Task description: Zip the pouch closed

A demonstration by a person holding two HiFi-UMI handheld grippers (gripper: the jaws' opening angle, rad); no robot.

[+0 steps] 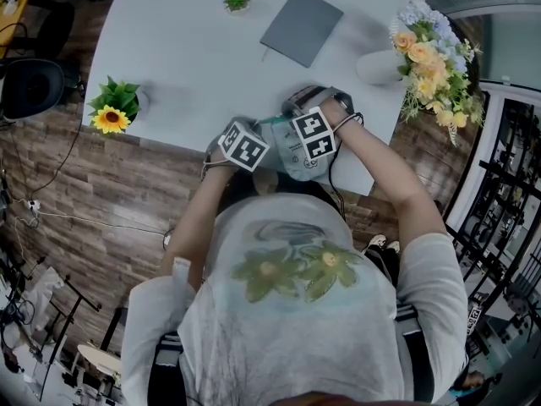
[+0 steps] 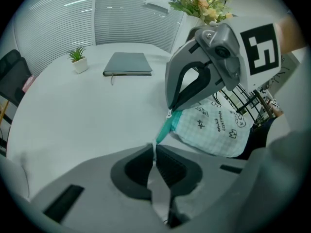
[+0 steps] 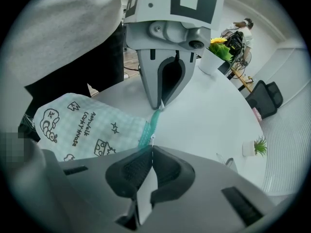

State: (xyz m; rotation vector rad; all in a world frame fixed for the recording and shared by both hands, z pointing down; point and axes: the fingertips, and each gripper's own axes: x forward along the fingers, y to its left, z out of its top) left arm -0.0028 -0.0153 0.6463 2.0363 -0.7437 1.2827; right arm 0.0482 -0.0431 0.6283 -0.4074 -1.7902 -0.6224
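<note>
A pale green checked pouch (image 1: 297,161) with doodle prints hangs at the near edge of the white table (image 1: 186,49). It also shows in the left gripper view (image 2: 216,130) and the right gripper view (image 3: 82,127). Its teal zipper strip (image 3: 148,126) is stretched taut between both grippers. My left gripper (image 2: 154,152) is shut on one end of the strip (image 2: 164,127). My right gripper (image 3: 151,147) is shut on the other end, close to the pouch body. In the head view the marker cubes of the left gripper (image 1: 245,148) and right gripper (image 1: 314,135) hide the jaws.
A grey notebook (image 1: 301,25) and a small potted plant (image 1: 237,0) lie farther back on the table. A sunflower pot (image 1: 114,108) stands at the left edge and a flower bouquet (image 1: 431,57) in a white vase (image 1: 376,68) at the right. A dark chair (image 1: 34,87) stands on the wood floor.
</note>
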